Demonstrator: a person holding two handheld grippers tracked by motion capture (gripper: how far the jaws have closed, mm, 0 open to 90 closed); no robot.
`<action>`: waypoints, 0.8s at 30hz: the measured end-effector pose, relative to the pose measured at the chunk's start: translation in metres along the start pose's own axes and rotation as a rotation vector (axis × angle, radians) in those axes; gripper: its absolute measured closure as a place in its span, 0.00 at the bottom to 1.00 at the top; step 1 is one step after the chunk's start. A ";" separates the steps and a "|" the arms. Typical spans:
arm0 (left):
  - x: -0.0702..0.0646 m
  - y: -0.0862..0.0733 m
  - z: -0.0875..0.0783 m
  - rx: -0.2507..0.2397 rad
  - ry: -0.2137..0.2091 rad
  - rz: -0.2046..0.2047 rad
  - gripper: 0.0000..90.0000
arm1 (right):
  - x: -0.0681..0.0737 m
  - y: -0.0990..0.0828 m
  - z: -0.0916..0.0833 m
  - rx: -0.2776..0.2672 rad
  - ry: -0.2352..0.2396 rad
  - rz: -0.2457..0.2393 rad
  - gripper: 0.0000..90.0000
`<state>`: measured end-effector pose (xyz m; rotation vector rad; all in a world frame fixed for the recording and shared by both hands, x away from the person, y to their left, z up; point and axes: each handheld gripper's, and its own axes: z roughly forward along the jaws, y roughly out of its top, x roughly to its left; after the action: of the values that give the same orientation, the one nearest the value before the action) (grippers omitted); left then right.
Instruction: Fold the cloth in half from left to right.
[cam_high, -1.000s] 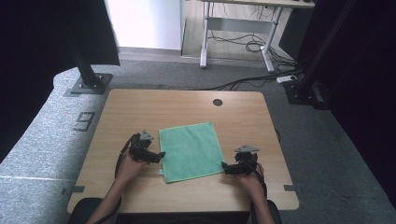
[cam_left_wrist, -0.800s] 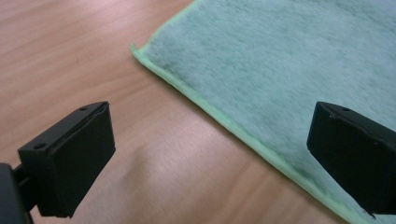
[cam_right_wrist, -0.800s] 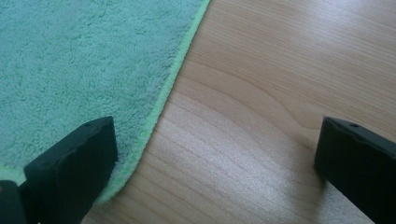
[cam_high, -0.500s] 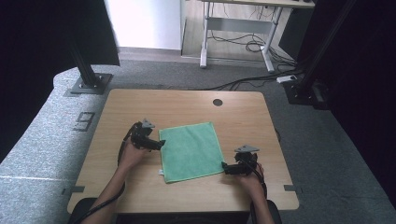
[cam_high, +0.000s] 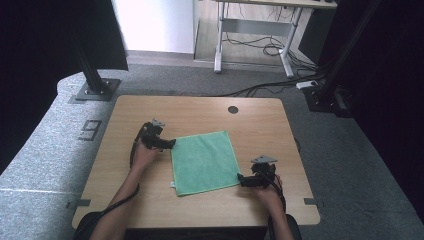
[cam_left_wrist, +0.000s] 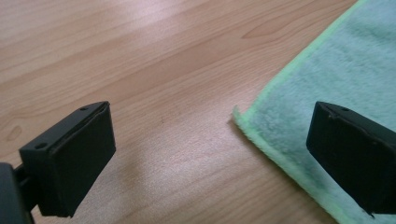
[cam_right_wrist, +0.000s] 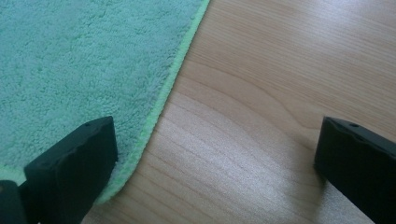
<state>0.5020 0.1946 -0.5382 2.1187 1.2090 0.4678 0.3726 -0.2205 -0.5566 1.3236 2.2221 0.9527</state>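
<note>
nearest the person, at the front right of the bench (cam_high: 150, 210), the right hand-held gripper (cam_high: 241, 179) rests low over the wood with its jaws spread wide. seen from the right gripper view, one jaw stands over the near right corner of the green microfibre cloth (cam_right_wrist: 84, 70) and the other over bare wood, with the cloth's lighter stitched hem running between them; nothing is pinched. the right hand (cam_high: 265, 192) grips the tool from behind, forearm entering from the bottom edge.

at mid-depth, the green microfibre cloth (cam_high: 204, 161) lies flat and unfolded at the centre of the bench, slightly rotated relative to the bench edges.

farther back, on the left, the left hand-held gripper (cam_high: 173, 144) sits at the far left corner of the cloth. seen from the left gripper view, its jaws are spread wide: one over bare wood, the other over the cloth (cam_left_wrist: 336, 70), with the corner tip lying between them, not gripped. the left hand (cam_high: 145, 152) holds the tool.

beyond the cloth, a round cable hole (cam_high: 233, 109) sits near the far edge of the bench.
</note>
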 end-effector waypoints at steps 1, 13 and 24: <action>0.000 -0.001 0.002 0.007 0.003 0.000 0.01 | 0.000 0.000 0.000 0.000 0.000 0.000 0.00; 0.001 -0.003 0.012 0.031 -0.014 0.009 0.00 | 0.000 0.000 -0.001 -0.002 0.004 -0.002 0.00; 0.001 -0.003 0.012 0.030 -0.014 0.007 0.00 | 0.006 0.007 -0.012 -0.003 0.044 -0.021 0.00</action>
<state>0.5078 0.1920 -0.5486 2.1492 1.2077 0.4392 0.3664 -0.2173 -0.5433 1.2870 2.2625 0.9862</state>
